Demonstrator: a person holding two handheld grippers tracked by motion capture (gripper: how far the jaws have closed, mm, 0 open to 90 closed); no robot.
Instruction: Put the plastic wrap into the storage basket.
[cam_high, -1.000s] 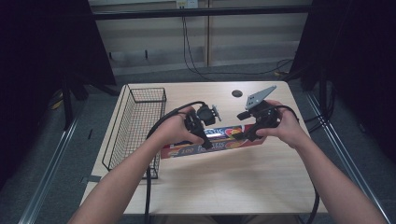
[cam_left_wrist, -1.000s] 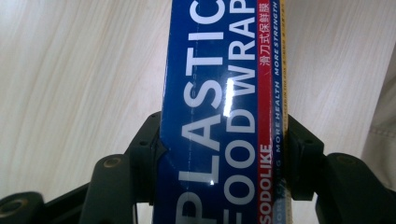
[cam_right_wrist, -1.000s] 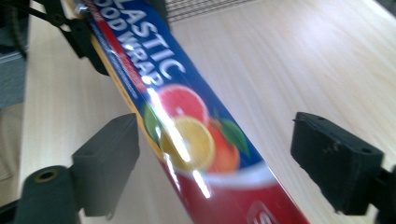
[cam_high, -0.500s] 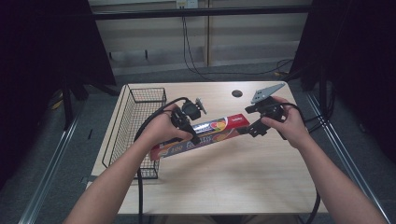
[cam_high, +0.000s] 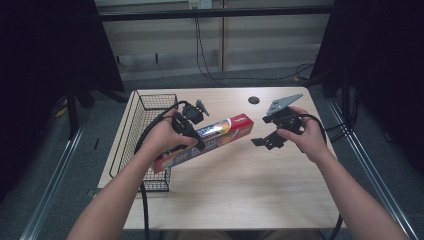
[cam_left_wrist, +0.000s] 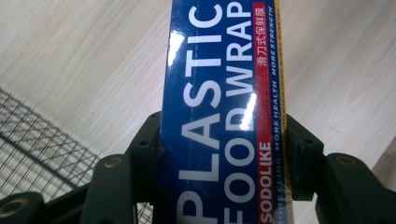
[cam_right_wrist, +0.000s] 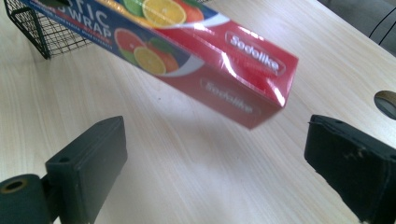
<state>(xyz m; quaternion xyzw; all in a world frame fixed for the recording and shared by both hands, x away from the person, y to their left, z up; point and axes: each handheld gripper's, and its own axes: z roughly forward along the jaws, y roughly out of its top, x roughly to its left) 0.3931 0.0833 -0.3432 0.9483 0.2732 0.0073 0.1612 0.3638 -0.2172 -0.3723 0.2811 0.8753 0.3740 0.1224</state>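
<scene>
A pale wood-grain bench (cam_high: 240, 195) fills the middle of the high view, standing on a grey floor (cam_high: 50, 175) with dark curtains at the upper left and upper right of the frame and black cables hanging down a light back wall at the top centre. A small dark round port (cam_high: 254, 100) sits in the bench top toward its far edge. Along the left edge of the bench stands a black wire basket (cam_high: 137, 140). Just right of the basket, left of the frame's centre, the left tool (cam_high: 192, 131) is clenched on a long plastic food wrap box (cam_high: 215, 137), which hangs tilted above the bench, its red end higher and pointing to the right, its lower end over the basket's near corner. In the left gripper view the two black jaws press against both long sides of the blue box (cam_left_wrist: 219, 121), with bare wood and basket mesh beneath it. The right tool (cam_high: 267, 136), right of centre, is released: its jaws have just been opening and now stand wide apart with nothing between them. In the right gripper view the box's red end (cam_right_wrist: 224, 60) floats clear above them, its shadow on the wood.
</scene>
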